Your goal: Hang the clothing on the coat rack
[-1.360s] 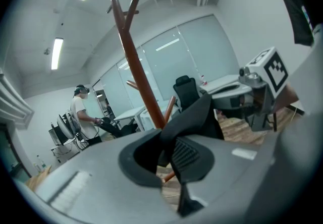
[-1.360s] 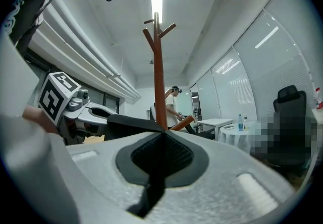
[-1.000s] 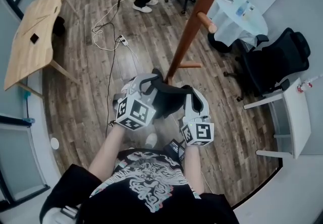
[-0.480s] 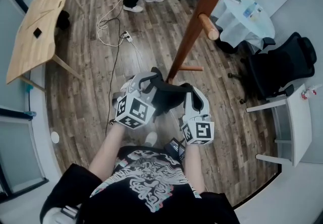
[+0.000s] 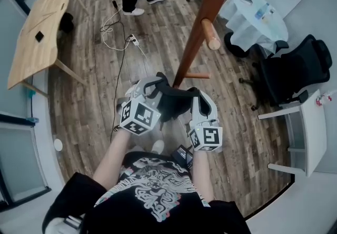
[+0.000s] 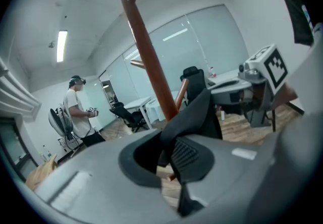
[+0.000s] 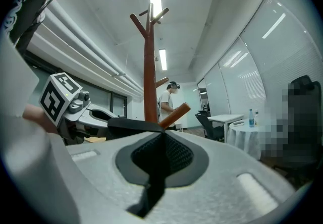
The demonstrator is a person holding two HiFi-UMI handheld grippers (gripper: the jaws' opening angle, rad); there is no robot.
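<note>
Evidently left gripper and right gripper pinch the black garment; the coat rack peg ahead could snag it loose.

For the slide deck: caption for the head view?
Left tool and right tool both clamp a dark garment, held near the brown coat rack.

I hold the dark clothing between my left gripper and right gripper, just beside the foot of the brown coat rack. On the plank floor, a wooden table stands left and a black chair right.
</note>
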